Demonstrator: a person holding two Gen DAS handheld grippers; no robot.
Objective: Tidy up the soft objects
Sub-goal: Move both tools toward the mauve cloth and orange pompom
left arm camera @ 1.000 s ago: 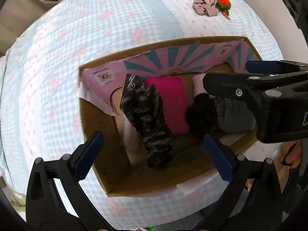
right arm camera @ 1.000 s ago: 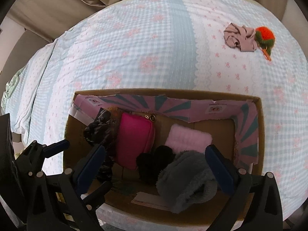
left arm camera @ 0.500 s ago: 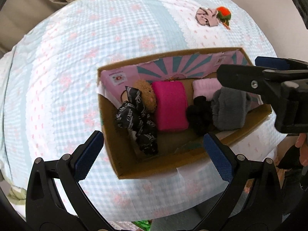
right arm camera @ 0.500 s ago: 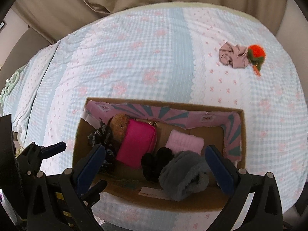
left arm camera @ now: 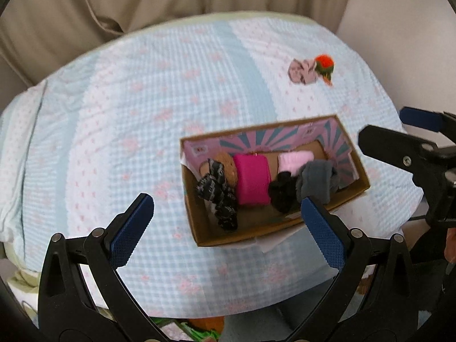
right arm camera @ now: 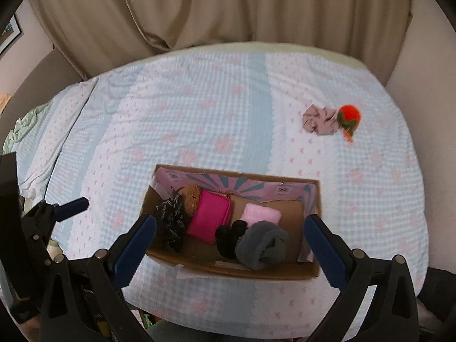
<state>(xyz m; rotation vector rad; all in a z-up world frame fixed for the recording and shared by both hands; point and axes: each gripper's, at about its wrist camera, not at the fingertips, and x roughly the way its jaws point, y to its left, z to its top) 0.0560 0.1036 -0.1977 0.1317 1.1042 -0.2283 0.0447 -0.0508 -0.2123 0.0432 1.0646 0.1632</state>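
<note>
A cardboard box [left arm camera: 199,222] [right arm camera: 310,272] sits on the checked bedspread near its front edge. It holds a black patterned cloth [left arm camera: 218,196] [right arm camera: 171,222], a brown plush [left arm camera: 228,168], a magenta pouch [left arm camera: 252,179] [right arm camera: 211,216], a pink cloth [left arm camera: 295,161] [right arm camera: 260,213], a black fuzzy item [left arm camera: 282,193] [right arm camera: 228,239] and a grey sock [left arm camera: 316,182] [right arm camera: 263,246]. A mauve cloth [left arm camera: 302,71] [right arm camera: 320,121] and an orange-green pompom [left arm camera: 325,64] [right arm camera: 349,116] lie far right on the bed. My left gripper [left arm camera: 226,230] and right gripper [right arm camera: 229,243] are open and empty, raised above the box.
Beige curtains [right arm camera: 199,8] hang behind the bed. The bedspread [left arm camera: 128,108] stretches wide to the left and behind the box. The right gripper shows at the right edge of the left wrist view [left arm camera: 413,148]. Green items lie under the bed's front edge [left arm camera: 199,327].
Both grippers have pulled back and up from the box, which now looks smaller and farther. The box's contents have not moved.
</note>
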